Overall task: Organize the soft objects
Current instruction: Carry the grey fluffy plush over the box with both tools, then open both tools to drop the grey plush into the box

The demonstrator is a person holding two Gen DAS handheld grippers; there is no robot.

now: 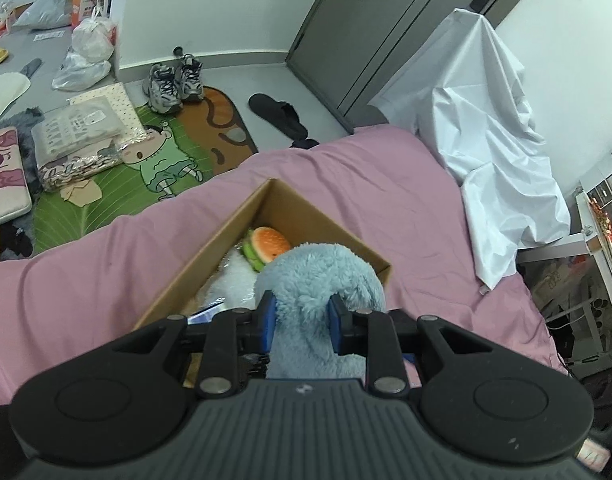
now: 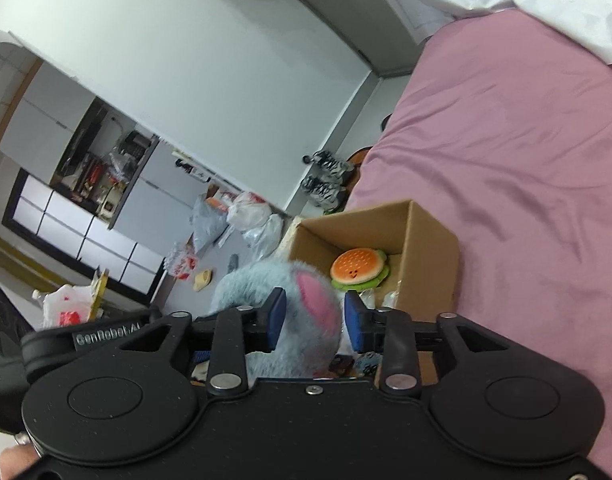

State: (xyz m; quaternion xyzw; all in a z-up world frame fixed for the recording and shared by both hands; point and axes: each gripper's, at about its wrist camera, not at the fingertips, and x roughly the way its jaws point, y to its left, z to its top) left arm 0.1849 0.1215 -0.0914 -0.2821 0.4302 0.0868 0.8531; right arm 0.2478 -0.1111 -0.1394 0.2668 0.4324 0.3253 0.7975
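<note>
A brown cardboard box [image 1: 326, 220] sits on the pink bed [image 1: 106, 272]. Inside lie a burger plush [image 1: 266, 246] and a white fluffy item [image 1: 232, 284]. My left gripper [image 1: 302, 308] is shut on a fluffy blue plush toy [image 1: 318, 268] and holds it over the box's near side. In the right wrist view my right gripper [image 2: 314, 310] is shut on the same blue plush [image 2: 266, 284] at its pink-lined ear [image 2: 318, 300], beside the box [image 2: 430, 248] with the burger plush [image 2: 356, 268].
A white sheet [image 1: 494, 128] drapes over something at the bed's far right. On the floor lie a cartoon rug [image 1: 162, 152], sneakers [image 1: 174, 82], a black slipper [image 1: 278, 114], packed bedding [image 1: 74, 136] and plastic bags [image 1: 86, 52]. A grey door [image 1: 386, 20] stands behind.
</note>
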